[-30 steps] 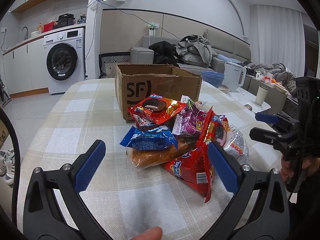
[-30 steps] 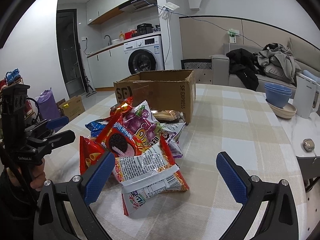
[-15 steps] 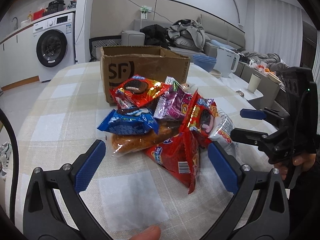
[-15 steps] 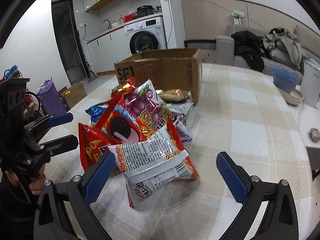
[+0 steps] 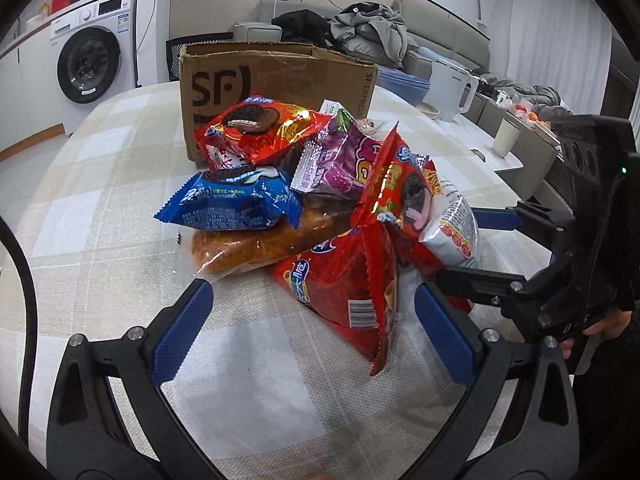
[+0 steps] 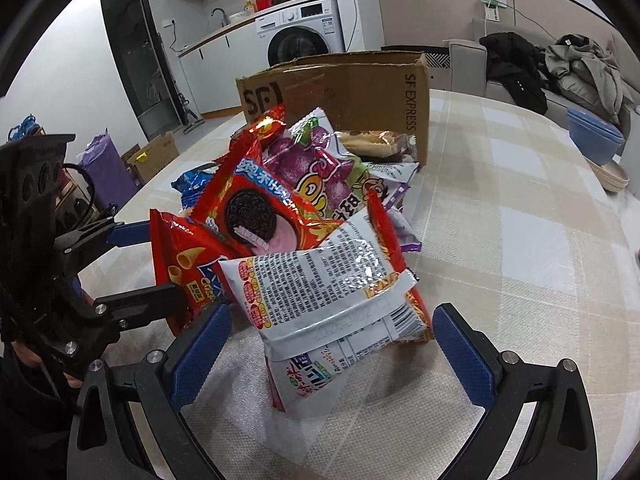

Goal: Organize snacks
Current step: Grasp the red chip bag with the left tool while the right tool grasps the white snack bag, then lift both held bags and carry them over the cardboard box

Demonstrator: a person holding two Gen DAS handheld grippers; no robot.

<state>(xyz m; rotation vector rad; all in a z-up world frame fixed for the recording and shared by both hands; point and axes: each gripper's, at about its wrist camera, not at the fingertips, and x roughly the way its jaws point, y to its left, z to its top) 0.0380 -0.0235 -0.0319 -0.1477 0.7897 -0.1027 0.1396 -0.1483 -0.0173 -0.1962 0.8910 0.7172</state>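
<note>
Closing in on the snack pile

Both my hand-held grippers, left (image 5: 308, 330) and right (image 6: 332, 346), gape wide, holding nothing, flanking the snacks (image 5: 320, 196) heaped before the box (image 5: 280, 76) so I can start lifting packets in.

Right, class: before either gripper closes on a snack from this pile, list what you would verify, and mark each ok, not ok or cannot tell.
1. Left gripper open: ok.
2. Right gripper open: ok.
3. Red chip bag between the left fingers: ok.
4. White-backed packet between the right fingers: ok.
5. Cardboard box open-topped behind the pile: ok.
6. Room inside the box: cannot tell.
</note>
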